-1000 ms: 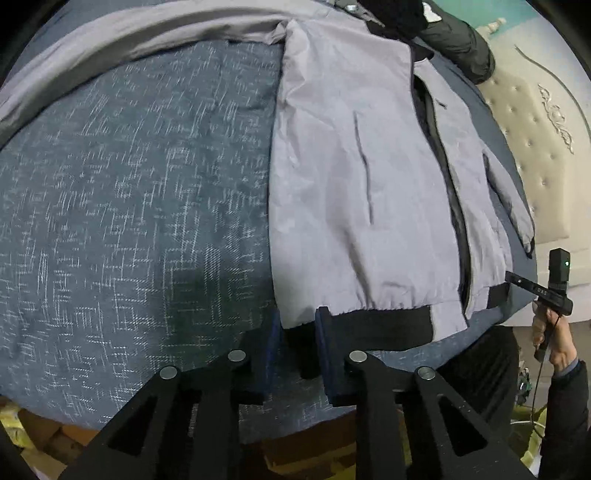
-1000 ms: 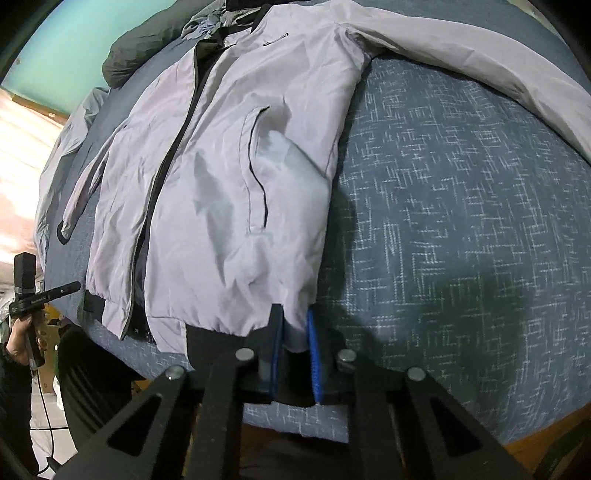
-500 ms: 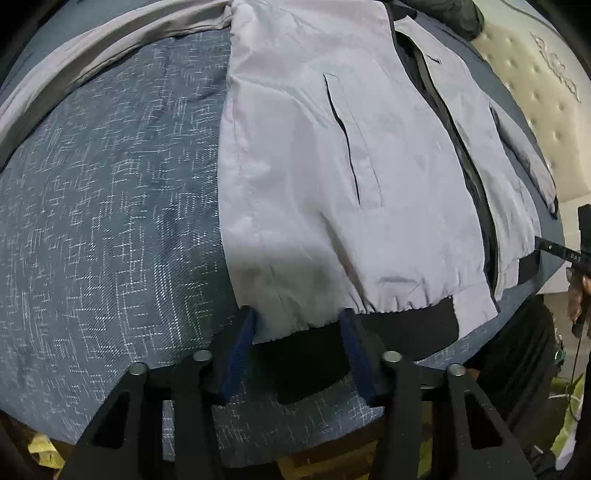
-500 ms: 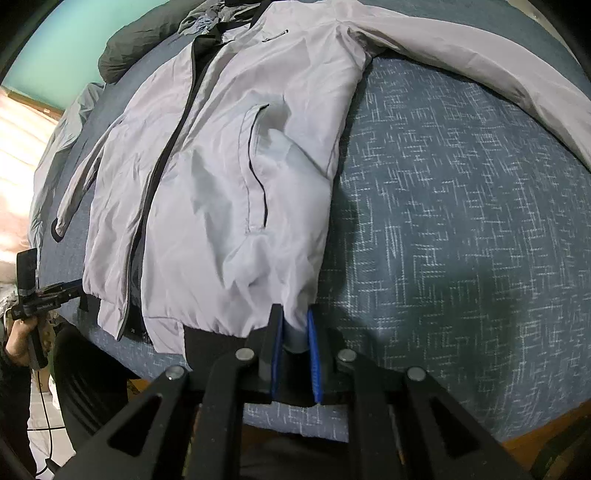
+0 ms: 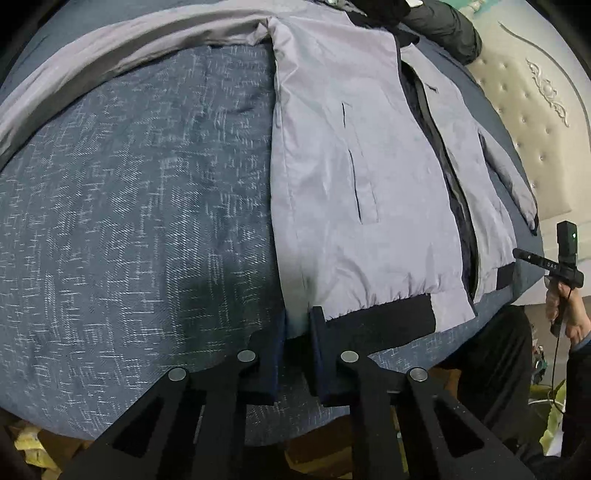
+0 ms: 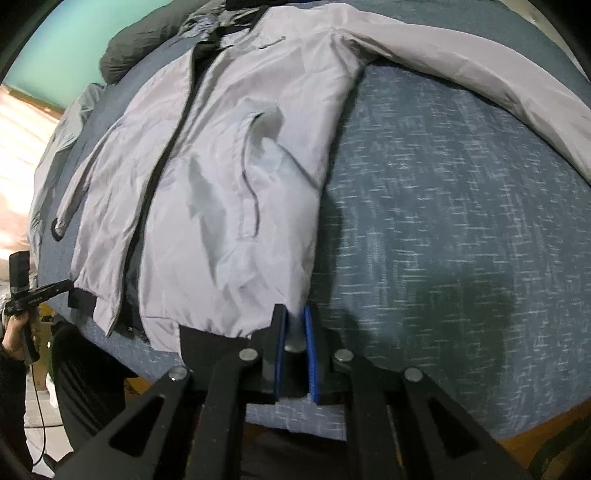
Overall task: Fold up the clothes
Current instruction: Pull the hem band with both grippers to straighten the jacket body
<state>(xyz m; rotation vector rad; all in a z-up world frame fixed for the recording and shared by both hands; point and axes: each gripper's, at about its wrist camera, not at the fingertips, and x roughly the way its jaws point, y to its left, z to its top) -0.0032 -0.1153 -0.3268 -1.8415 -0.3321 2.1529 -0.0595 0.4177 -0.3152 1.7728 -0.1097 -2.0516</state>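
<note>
Jacket [image 5: 362,192] lies spread on the bed [image 5: 129,206], left gripper [image 5: 297,332] just closing on one hem corner, right gripper [image 6: 293,328] clamped on the other, slick fabric could slip free when lifted

Under me spreads the bed [image 5: 140,206], covered in blue-grey cloth flecked with short white dashes. At two o'clock in my left view stands a cream tufted headboard [image 5: 535,122] with a carved scroll ornament. At twelve o'clock a dark bundle of cloth [image 5: 443,26] lies at the bed's far end; my right view shows it at eleven o'clock [image 6: 140,48], before a teal wall [image 6: 62,48]. At eight o'clock there, pale striped flooring [image 6: 18,147] shows beyond the bed's edge. At seven o'clock in my left view, something yellow and crumpled [image 5: 33,450] sits below the bed; I cannot tell what.
</note>
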